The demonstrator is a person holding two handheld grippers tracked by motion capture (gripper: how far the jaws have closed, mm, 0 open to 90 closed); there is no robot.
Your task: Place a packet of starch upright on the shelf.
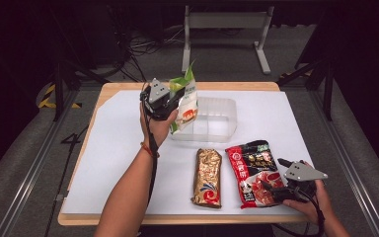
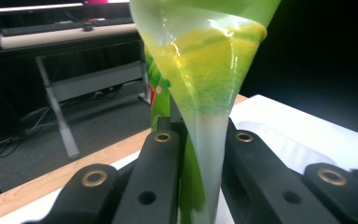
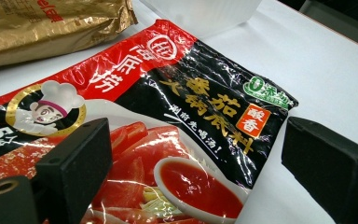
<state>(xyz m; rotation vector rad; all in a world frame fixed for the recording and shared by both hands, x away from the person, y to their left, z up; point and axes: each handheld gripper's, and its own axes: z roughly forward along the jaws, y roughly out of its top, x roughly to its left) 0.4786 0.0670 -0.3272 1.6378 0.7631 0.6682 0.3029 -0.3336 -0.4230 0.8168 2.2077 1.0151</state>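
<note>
Holding the green bag (image 1: 186, 98) clamped in your left gripper (image 1: 164, 104) above the tub's (image 1: 220, 120) left edge, you've packed nothing yet; your right gripper (image 1: 276, 190) straddles the red packet (image 1: 251, 170), jaws apart; gold packet (image 1: 207, 177) waits.

Grey carpet floor (image 1: 227, 59) is lying dim beyond the wooden table (image 1: 106, 91). A white metal stand (image 1: 224, 22) is standing behind it; black cables (image 1: 138, 47) are trailing nearby. Surroundings are staying dark.
</note>
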